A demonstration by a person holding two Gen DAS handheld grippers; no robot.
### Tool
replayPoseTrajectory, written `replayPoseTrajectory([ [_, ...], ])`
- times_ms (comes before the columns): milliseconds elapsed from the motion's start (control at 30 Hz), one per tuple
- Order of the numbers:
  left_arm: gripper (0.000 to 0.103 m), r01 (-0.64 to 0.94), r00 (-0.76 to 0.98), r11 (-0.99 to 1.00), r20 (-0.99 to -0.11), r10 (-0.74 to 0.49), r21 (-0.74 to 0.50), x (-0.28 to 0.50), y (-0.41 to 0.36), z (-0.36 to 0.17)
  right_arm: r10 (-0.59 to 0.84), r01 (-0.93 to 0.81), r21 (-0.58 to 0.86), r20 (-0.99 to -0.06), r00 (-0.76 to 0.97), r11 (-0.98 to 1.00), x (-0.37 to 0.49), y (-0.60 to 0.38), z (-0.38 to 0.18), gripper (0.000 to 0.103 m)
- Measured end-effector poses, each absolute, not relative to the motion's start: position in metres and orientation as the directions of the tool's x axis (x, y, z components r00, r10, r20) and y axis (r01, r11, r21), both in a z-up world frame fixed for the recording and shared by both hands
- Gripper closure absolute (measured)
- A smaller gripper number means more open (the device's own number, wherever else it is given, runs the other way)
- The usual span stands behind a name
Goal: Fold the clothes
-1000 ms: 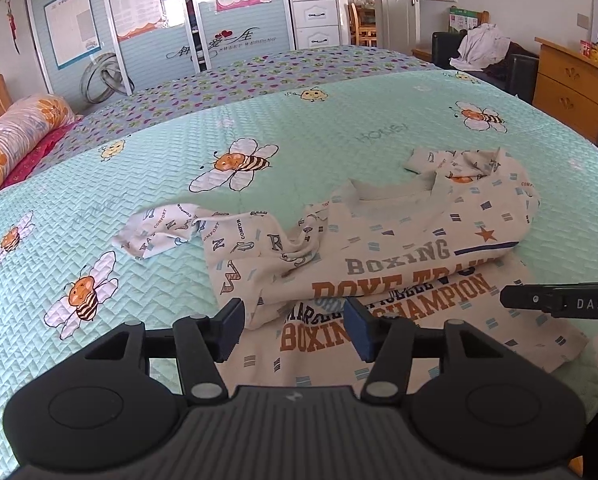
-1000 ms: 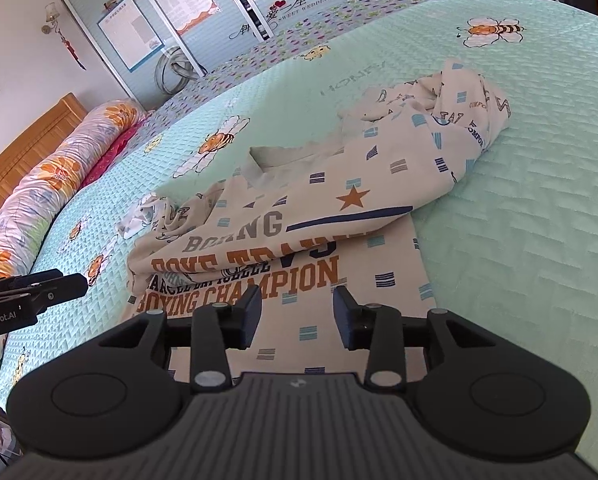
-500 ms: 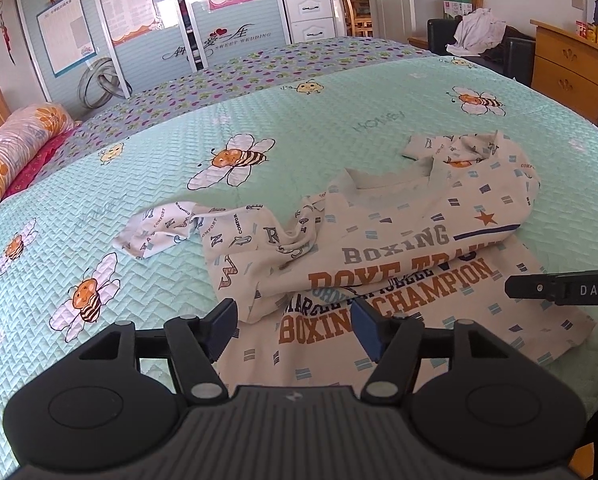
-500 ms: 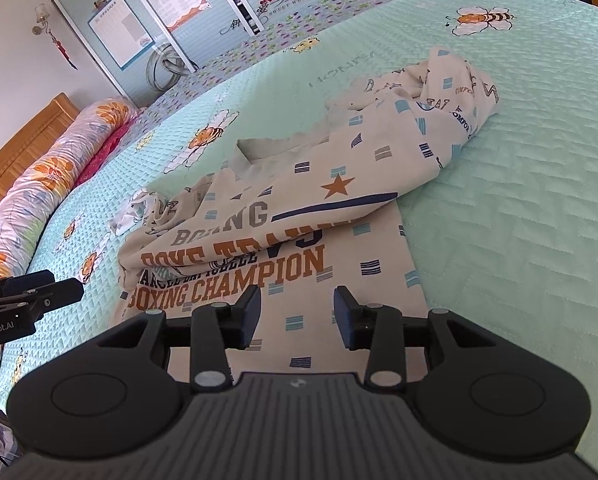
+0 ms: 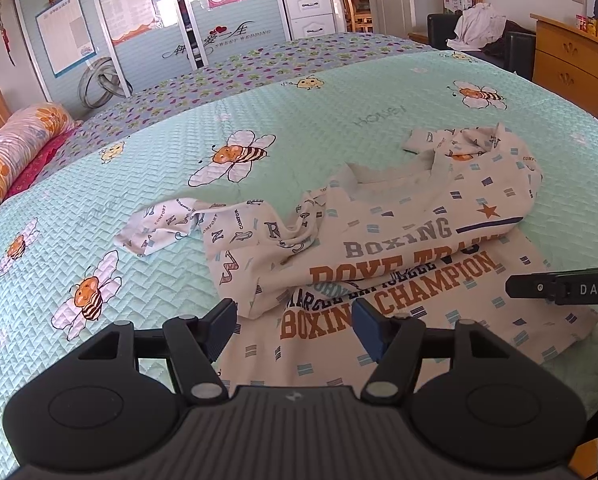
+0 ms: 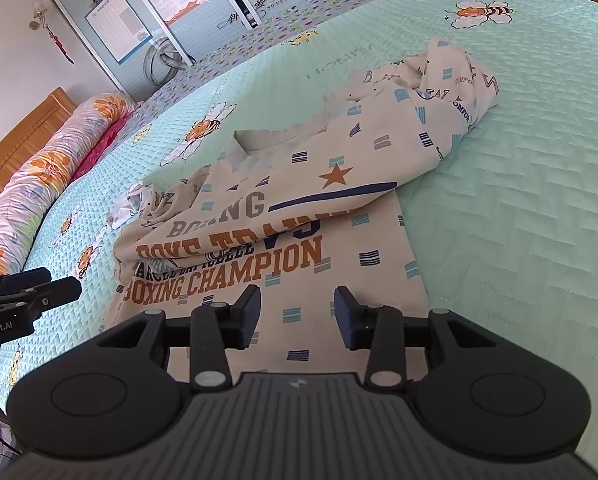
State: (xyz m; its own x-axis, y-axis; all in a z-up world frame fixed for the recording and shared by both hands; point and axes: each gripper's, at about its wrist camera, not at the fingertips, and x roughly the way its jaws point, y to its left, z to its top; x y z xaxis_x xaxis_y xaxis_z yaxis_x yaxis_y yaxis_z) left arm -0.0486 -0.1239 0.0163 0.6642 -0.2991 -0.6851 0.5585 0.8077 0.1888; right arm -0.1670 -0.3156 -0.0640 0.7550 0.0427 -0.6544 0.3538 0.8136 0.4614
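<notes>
A bedroom lies ahead of me: a wide bed under a mint quilt (image 5: pixel 339 128) printed with bees fills both views, with sliding wardrobe doors (image 5: pixel 147 28) across the top of the frame, a floral bolster (image 5: pixel 15 148) at the left edge and a wooden dresser (image 5: pixel 571 56) at the upper right. The shirt (image 5: pixel 399 248), cream with "BOXING CHAMPION" lettering, sits in the centre and lower right of the left wrist view, and in the middle of the right wrist view (image 6: pixel 283 216). Its upper half is bunched forward over the chest print, one sleeve (image 5: pixel 159 228) trails out to the left and the other is crumpled at the upper right, so I judge the folding barely begun; the cloth first needs spreading flat. I hold my left gripper (image 5: pixel 295 322) low in the frame over the shirt's near left hem, jaws set wide with nothing pinched between them, probably to take that corner. My right gripper (image 6: pixel 297 314) hangs over the flat lower panel nearer the right hem, jaws parted more narrowly and likewise empty, the fabric lying under them rather than in them. Each tool's tip shows at the other view's edge, so the two are side by side along the near edge, placed for a two-corner pull.
</notes>
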Motion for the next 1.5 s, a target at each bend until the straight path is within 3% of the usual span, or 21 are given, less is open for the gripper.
replayPoseTrajectory([
  [767, 0.034, 0.562, 0.661, 0.801, -0.694, -0.286, 0.205, -0.048, -0.128, 0.013, 0.047, 0.360, 0.467, -0.660, 0.750, 0.808, -0.166, -0.317, -0.067, 0.061],
  [1100, 0.033, 0.550, 0.613, 0.814, -0.751, -0.245, 0.184, -0.034, -0.119, -0.018, 0.004, 0.413, 0.470, -0.664, 0.747, 0.780, -0.168, -0.334, -0.070, 0.060],
  [1200, 0.032, 0.547, 0.575, 0.825, -0.778, -0.251, 0.138, -0.025, -0.115, -0.028, -0.019, 0.436, 0.479, -0.656, 0.754, 0.762, -0.166, -0.343, -0.068, 0.051],
  [1267, 0.032, 0.546, 0.558, 0.831, -0.788, -0.261, 0.112, -0.019, -0.116, -0.032, -0.049, 0.459, 0.480, -0.649, 0.759, 0.748, -0.162, -0.350, -0.066, 0.040],
  [1500, 0.028, 0.526, 0.501, 0.850, -0.806, -0.315, -0.005, 0.022, -0.131, -0.042, -0.088, 0.539, 0.528, -0.656, 0.750, 0.656, -0.125, -0.384, -0.079, 0.036],
])
